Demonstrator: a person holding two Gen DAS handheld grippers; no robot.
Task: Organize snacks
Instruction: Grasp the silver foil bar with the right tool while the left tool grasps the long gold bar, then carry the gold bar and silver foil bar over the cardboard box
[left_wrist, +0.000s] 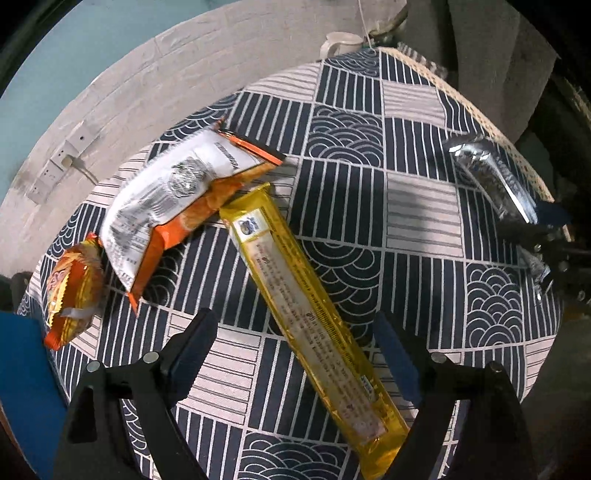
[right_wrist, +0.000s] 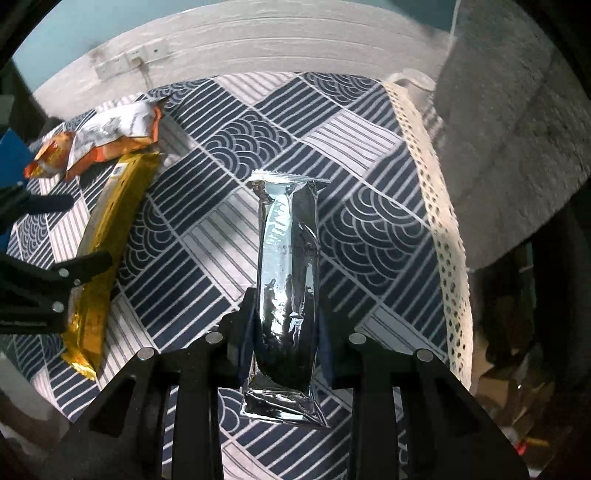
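A long yellow snack packet (left_wrist: 306, 306) lies slantwise on the patterned tablecloth (left_wrist: 421, 206). My left gripper (left_wrist: 295, 343) hangs over it, open, one finger on each side and its pads off the wrapper. Left of it a white-and-orange bag (left_wrist: 173, 199) leans on the yellow packet's far end, beside a small orange packet (left_wrist: 74, 291). My right gripper (right_wrist: 288, 328) is shut on a silver foil packet (right_wrist: 288, 266), which it holds lengthwise above the cloth. In the left wrist view the silver packet (left_wrist: 495, 177) shows at the right edge. The right wrist view shows the yellow packet (right_wrist: 107, 229) and the left gripper's finger (right_wrist: 74, 269) at the left.
A white mug (left_wrist: 340, 42) stands at the table's far edge. A power strip (left_wrist: 62, 162) with a cable is fixed to the white brick wall. The cloth's lace border (right_wrist: 443, 221) marks the right edge, with grey upholstery (right_wrist: 517, 129) beyond. A blue object (left_wrist: 22, 387) sits at the left.
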